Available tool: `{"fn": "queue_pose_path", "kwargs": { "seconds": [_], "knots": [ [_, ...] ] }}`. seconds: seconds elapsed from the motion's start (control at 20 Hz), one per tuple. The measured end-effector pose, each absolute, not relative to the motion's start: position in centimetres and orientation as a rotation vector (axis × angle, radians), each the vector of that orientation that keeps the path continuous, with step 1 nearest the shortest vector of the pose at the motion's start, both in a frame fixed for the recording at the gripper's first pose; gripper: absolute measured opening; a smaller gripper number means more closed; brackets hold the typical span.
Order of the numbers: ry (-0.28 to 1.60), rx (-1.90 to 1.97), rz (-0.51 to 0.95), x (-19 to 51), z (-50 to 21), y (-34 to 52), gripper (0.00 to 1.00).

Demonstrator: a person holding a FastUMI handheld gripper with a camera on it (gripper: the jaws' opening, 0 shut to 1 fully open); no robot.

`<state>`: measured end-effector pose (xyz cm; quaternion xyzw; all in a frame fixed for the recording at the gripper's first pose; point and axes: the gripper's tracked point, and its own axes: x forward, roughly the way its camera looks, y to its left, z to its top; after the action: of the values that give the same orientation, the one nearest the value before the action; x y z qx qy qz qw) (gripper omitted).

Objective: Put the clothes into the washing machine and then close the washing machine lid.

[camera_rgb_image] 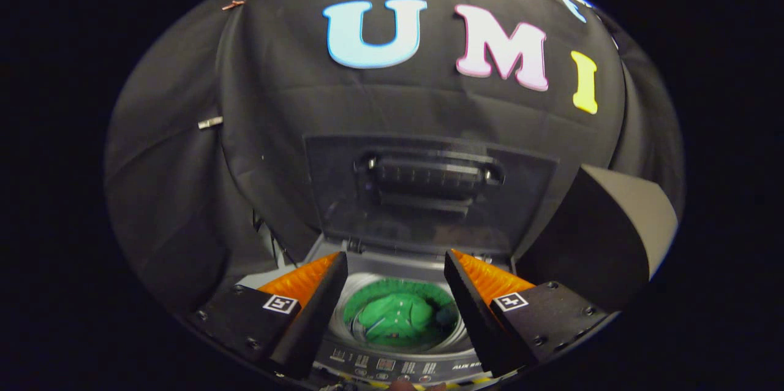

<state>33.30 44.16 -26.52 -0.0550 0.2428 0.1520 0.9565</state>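
Observation:
A green garment [395,316] lies bunched inside the round drum of the top-loading washing machine [392,368], below and between my fingers. The machine's dark lid [429,192] stands raised upright behind the drum, its handle facing me, just beyond the fingertips. My gripper [397,258] hovers above the drum opening with its fingers spread wide and nothing between them.
The washer's control panel [398,369] runs along the near edge under the fingers. A dark box-like block [603,238] stands to the right of the lid. Black cloth walls hang close behind and to the left.

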Motion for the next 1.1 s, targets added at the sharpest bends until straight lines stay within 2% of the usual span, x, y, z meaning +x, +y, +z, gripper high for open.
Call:
{"fn": "queue_pose_path", "kwargs": {
  "seconds": [0.2, 0.3, 0.5, 1.1],
  "knots": [
    [0.123, -0.154, 0.301, 36.1, -17.6, 44.3, 0.99],
    [0.056, -0.155, 0.316, 36.8, -15.8, 44.9, 0.99],
    [0.102, -0.041, 0.351, 37.7, -16.3, 46.1, 0.99],
    [0.300, 0.019, 0.226, 41.1, -19.5, 45.8, 0.99]
  ]
}}
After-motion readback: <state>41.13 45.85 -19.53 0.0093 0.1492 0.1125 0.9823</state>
